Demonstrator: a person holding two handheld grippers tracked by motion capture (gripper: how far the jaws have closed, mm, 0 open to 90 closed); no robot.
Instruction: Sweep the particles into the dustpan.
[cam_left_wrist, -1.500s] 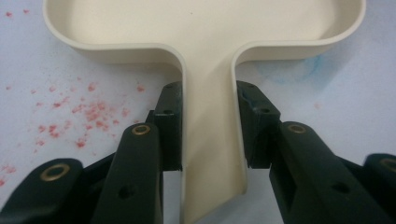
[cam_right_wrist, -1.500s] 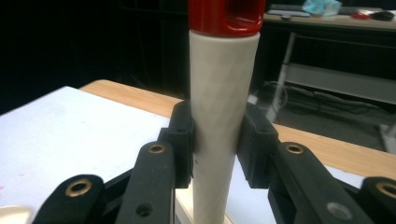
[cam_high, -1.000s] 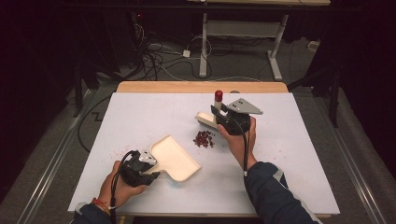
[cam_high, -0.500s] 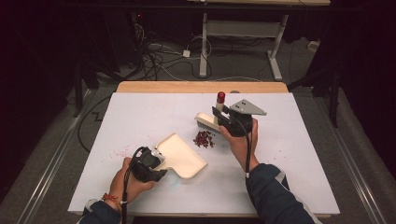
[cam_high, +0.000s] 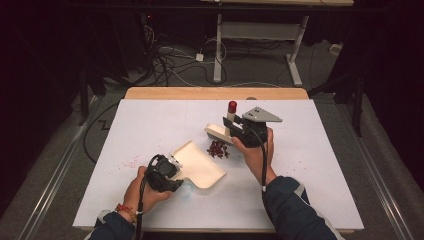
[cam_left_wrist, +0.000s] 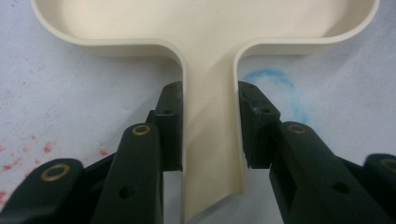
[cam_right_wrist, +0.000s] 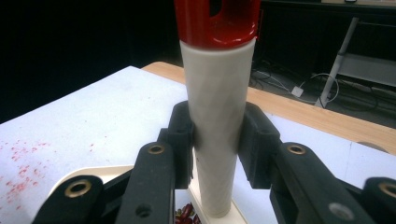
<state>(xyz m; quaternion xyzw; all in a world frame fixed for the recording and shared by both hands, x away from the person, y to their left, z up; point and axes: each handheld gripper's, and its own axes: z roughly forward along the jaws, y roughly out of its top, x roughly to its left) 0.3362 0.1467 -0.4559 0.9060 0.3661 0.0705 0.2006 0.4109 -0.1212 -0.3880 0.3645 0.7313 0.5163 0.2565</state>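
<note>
A cream dustpan lies flat on the white table, its open mouth towards a small pile of dark red beans. My left gripper is shut on the dustpan's handle, one jaw pressed against each side. Just behind the beans a cream brush stands with its red-capped handle upright. My right gripper is shut on that handle, below the red cap. A few beans show beside the brush base.
Faint red specks mark the table at the left, and a blue chalk ring lies by the dustpan handle. A wooden strip runs along the far edge. Cables and a desk frame are on the floor beyond.
My left gripper has slid the dustpan to the right, closer to the beans. The right gripper and brush have hardly moved.
</note>
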